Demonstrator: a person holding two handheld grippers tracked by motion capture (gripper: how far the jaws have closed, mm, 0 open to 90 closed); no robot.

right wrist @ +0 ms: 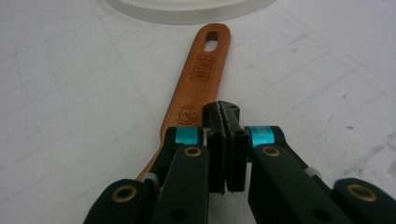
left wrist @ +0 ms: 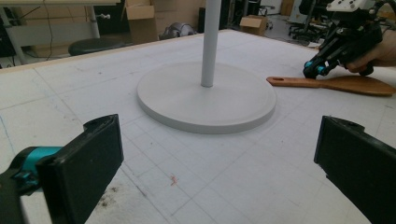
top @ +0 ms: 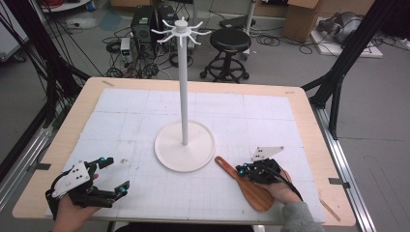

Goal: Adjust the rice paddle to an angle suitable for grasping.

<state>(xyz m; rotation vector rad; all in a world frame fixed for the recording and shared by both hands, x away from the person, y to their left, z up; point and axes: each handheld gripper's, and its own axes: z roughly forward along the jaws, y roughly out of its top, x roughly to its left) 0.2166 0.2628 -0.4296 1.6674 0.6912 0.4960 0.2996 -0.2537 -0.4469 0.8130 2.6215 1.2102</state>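
Both grippers low: left gripper [top: 112, 175] jaws spread wide at 7 o'clock, right gripper [top: 240, 169] jaws pressed together over wooden spatula [top: 246, 186] at 5. White gridded mat [top: 121, 116] on wood table [top: 82, 101]; stool [top: 231, 41], cables behind at 12.

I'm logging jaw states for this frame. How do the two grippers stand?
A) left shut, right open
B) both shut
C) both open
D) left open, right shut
D: the left gripper has its jaws spread wide over the mat, while the right gripper has its jaws pressed together above the wooden spatula.
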